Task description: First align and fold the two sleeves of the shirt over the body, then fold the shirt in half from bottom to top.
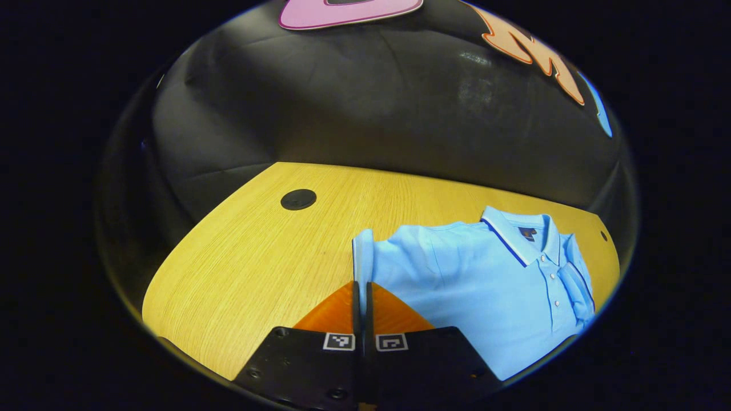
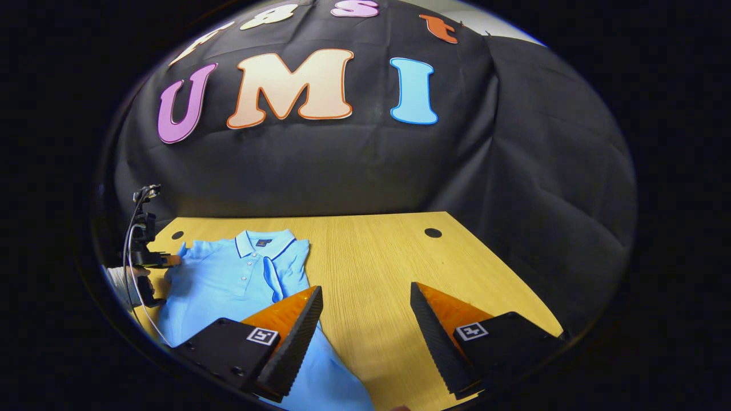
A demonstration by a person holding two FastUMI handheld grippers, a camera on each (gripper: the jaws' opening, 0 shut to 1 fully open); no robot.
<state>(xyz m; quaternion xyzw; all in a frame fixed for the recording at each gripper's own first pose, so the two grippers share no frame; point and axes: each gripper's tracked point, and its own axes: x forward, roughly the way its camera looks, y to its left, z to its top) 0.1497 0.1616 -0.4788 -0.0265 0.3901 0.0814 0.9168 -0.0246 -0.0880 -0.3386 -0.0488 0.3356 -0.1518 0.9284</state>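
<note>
A light blue polo shirt [image 1: 474, 285] lies face up on the wooden table [image 1: 257, 257], collar toward the booth wall. My left gripper [image 1: 362, 285] is shut on the cuff of one sleeve [image 1: 364, 254], which stands up from the table. The other sleeve [image 1: 577, 282] lies folded over the chest. In the right gripper view the shirt [image 2: 228, 279] is at the left with that folded sleeve [image 2: 274, 282] on its body. My right gripper [image 2: 365, 297] is open above the table beside the shirt's lower edge, holding nothing. The left gripper [image 2: 154, 260] and a hand show at the far left.
Round cable holes [image 1: 298, 199] [image 2: 432, 233] sit near the table's far corners. The black cloth wall stands behind the far edge. Bare wood [image 2: 371, 257] stretches to the right of the shirt.
</note>
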